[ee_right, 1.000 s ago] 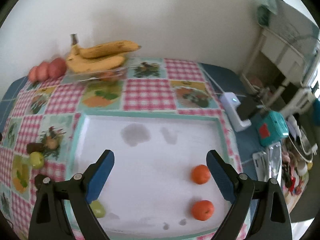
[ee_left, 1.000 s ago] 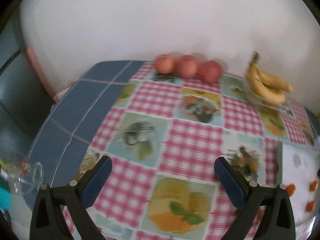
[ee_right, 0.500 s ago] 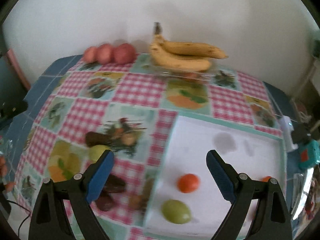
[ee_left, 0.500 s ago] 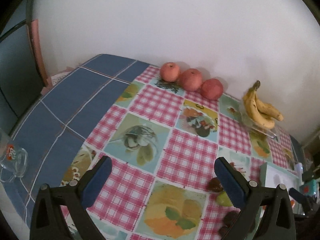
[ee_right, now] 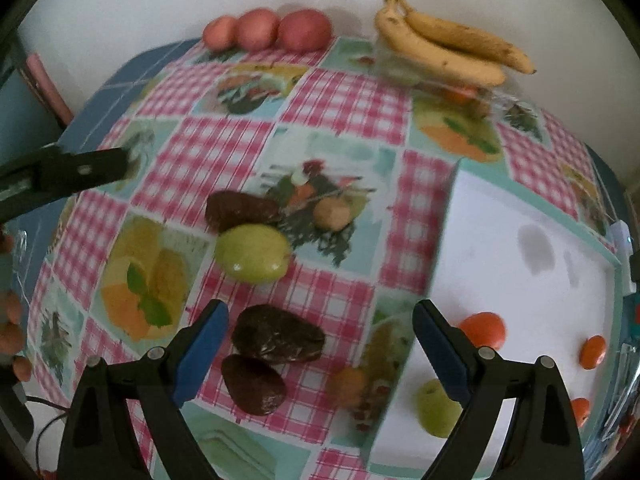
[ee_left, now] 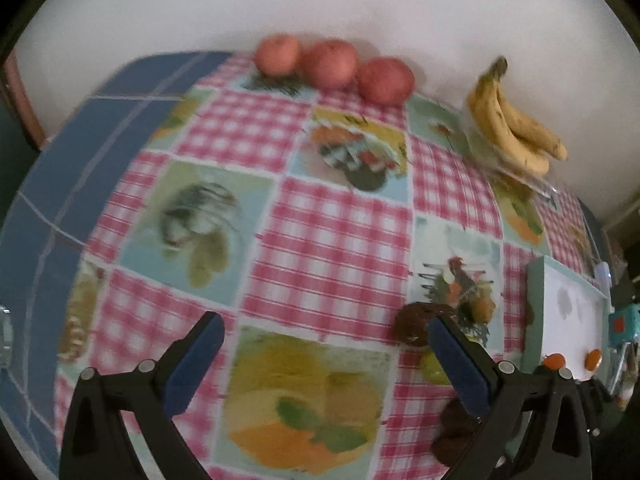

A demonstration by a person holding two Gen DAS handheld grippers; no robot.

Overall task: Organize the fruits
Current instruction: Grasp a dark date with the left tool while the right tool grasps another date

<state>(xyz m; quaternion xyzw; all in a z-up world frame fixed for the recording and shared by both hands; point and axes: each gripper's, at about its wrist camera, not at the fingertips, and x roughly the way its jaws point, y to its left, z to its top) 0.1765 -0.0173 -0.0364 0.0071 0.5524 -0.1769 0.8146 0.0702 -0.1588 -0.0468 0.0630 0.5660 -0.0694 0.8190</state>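
Left wrist view: left tongs (ee_left: 326,344) wide open, holding nothing. Camera has swung back from half a second ago; three red apples (ee_left: 334,66) now sit upper centre against the wall, bananas (ee_left: 516,128) upper right. Dark fruit (ee_left: 412,322) and white tray (ee_left: 568,312) at right edge of frame. Table (ee_left: 332,232) blurred by motion.

Right wrist view: right tongs (ee_right: 320,330) wide open, empty, have moved left off the tray (ee_right: 500,248) and closer to the loose fruit. Brown avocado (ee_right: 278,338) sits between the jaws at lower centre, another (ee_right: 254,386) just below, green apple (ee_right: 252,254) above. Oranges (ee_right: 482,330) and a second green apple (ee_right: 438,410) are already on the tray. Likely the avocado gets picked next.
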